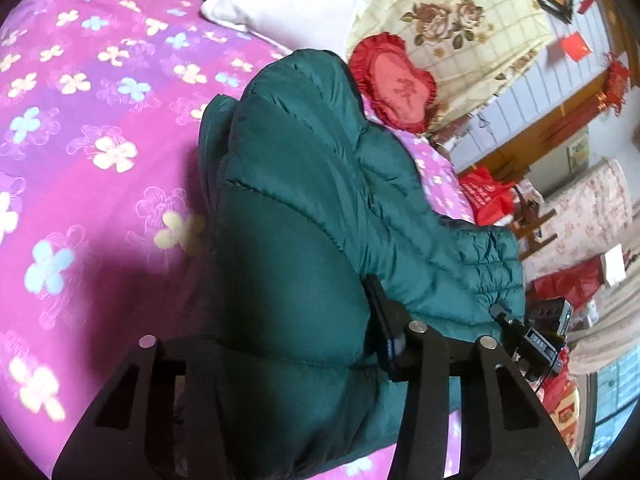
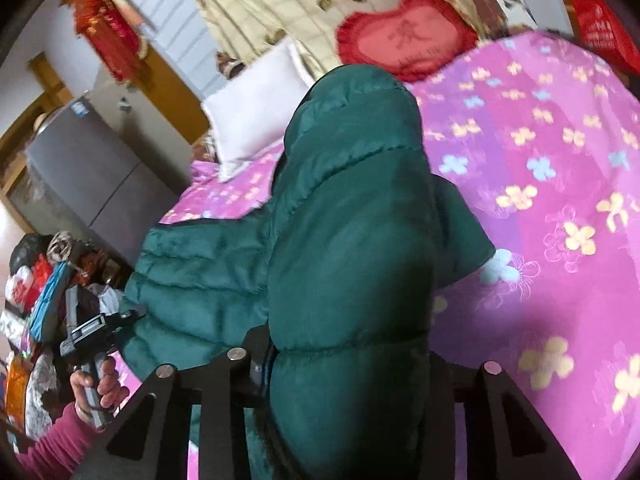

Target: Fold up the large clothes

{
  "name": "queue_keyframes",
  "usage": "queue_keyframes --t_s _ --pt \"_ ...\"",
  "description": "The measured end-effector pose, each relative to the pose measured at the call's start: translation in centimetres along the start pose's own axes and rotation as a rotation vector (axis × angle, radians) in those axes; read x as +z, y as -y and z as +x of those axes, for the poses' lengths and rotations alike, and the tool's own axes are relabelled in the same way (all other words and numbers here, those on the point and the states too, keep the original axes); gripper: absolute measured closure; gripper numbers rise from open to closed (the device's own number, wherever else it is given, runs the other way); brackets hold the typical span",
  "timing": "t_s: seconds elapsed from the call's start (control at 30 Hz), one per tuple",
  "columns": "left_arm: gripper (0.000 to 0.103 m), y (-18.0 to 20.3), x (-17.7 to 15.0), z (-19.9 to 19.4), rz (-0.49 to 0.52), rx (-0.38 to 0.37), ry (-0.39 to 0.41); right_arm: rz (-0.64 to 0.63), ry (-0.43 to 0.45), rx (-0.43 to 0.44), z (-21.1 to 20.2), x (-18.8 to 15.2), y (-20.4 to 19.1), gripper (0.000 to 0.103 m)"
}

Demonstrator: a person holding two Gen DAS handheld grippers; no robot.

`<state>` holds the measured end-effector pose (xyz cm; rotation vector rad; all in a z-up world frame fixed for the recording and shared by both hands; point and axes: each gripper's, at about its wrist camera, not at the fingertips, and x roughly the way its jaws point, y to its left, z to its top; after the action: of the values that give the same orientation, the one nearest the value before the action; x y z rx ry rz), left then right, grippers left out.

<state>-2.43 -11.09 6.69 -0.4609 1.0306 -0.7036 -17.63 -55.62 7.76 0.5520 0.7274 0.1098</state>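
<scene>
Mid-fold: green puffer jacket (image 1: 312, 200) lies bunched on the pink floral bedsheet (image 1: 80, 140). Left gripper (image 1: 296, 344) and right gripper (image 2: 348, 364) each have quilted fabric between the jaws, apparently clamped. Next move likely carries this edge across and flattens. Red heart cushion (image 2: 404, 36) bears a character, unreadable.

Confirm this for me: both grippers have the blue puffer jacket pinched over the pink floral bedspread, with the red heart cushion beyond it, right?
One thing is off: the puffer jacket is dark green, not blue, as both wrist views show. The rest holds: the left gripper and right gripper each grip it over the pink floral bedspread, with the red heart cushion beyond.
</scene>
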Motion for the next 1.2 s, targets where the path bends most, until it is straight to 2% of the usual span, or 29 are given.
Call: queue_keyframes --t_s 0.17,0.37,0.43,0.47,0.53,0.57,0.6,0.7,0.8,0.87,1.03,1.1,1.2 --pt "0.062 1.4 -2.3 -3.7 0.041 -0.055 -0.005 -0.014 0.027 0.034 -4.7 -2.0 -2.6 0.066" --pt "0.062 1.9 -7.0 -7.1 0.068 -0.075 -0.034 0.048 0.012 0.044 -8.2 -5.9 -1.9 0.066" --pt "0.062 1.6 -8.4 -6.9 0.075 -0.021 -0.047 0.079 -0.013 -0.002 -8.3 -7.4 -0.9 0.063" --pt "0.058 1.3 -9.1 -6.5 0.077 0.029 -0.061 0.109 -0.044 -0.067 -7.6 -8.2 0.1 0.058" --pt "0.043 0.7 -9.8 -5.3 0.058 0.117 -0.074 0.130 -0.076 -0.199 -6.3 -9.2 1.5 0.032" --pt "0.034 0.3 -10.0 -5.0 0.035 0.147 -0.069 0.136 -0.091 -0.255 -5.6 -9.8 1.9 0.027" --pt "0.028 0.0 -10.1 -5.1 0.013 0.165 -0.051 0.138 -0.088 -0.269 -5.4 -10.0 2.0 0.023" --pt "0.026 0.3 -10.3 -6.2 -0.018 0.206 -0.023 0.109 -0.059 -0.345 -6.8 -10.2 0.2 0.023" --pt "0.026 1.8 -10.9 -8.0 0.036 0.283 0.010 0.025 -0.016 -0.432 -9.1 -10.5 -2.4 0.023" --pt "0.026 3.5 -11.4 -8.9 0.106 0.375 0.043 -0.009 0.016 -0.441 -10.6 -11.0 -4.0 0.023" --pt "0.026 6.5 -13.9 -9.9 0.248 0.488 0.125 -0.006 0.070 -0.380 -12.0 -12.9 -7.9 0.022" --pt "0.026 7.7 -15.5 -9.9 0.293 0.516 0.154 -0.023 0.089 -0.370 -11.4 -13.6 -9.7 0.021" --pt "0.026 8.9 -16.8 -9.6 0.321 0.506 0.169 -0.069 0.107 -0.377 -10.3 -15.2 -12.5 0.018"
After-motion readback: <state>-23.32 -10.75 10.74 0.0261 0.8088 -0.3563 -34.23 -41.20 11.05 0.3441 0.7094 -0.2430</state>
